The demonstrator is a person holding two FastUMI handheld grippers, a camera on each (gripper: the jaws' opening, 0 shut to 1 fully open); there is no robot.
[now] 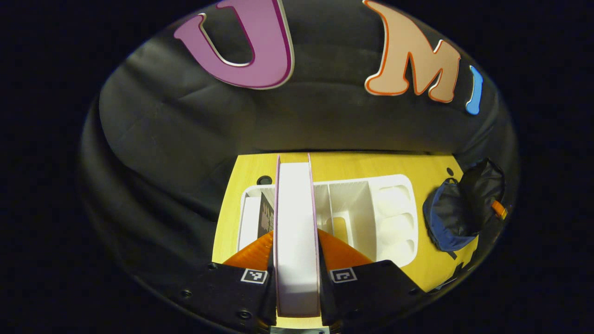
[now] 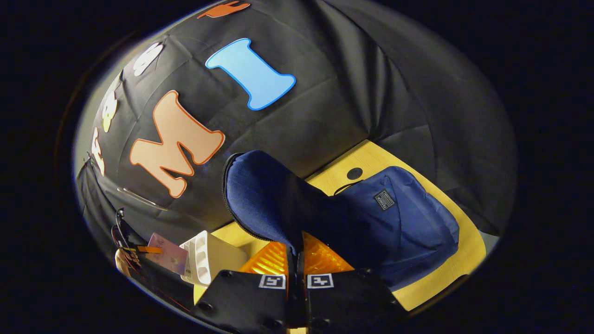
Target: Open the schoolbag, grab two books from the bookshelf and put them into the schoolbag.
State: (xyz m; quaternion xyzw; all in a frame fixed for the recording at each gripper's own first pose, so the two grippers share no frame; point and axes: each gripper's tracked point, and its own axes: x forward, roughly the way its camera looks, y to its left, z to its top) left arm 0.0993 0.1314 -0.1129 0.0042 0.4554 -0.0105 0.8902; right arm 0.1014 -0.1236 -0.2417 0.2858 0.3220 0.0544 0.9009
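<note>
In the left gripper view my left gripper (image 1: 297, 260) is shut on a thick book (image 1: 296, 218) with a pink cover, held page edge towards the camera, above the white bookshelf (image 1: 366, 195). Another book (image 1: 265, 215) leans in the shelf's left compartment. The blue schoolbag (image 1: 457, 213) lies at the far right of the yellow table (image 1: 417, 164). In the right gripper view my right gripper (image 2: 295, 255) is shut on the schoolbag's raised flap (image 2: 260, 195), holding the blue schoolbag (image 2: 399, 218) open. At the lower left there, the pink book (image 2: 169, 253) shows beside the bookshelf (image 2: 206, 257).
The bookshelf has several rounded slots (image 1: 392, 218) on its right side. A round cable hole (image 1: 264, 180) sits in the table behind the shelf; another hole (image 2: 354, 173) lies behind the bag. Black cloth walls close in behind and to the sides.
</note>
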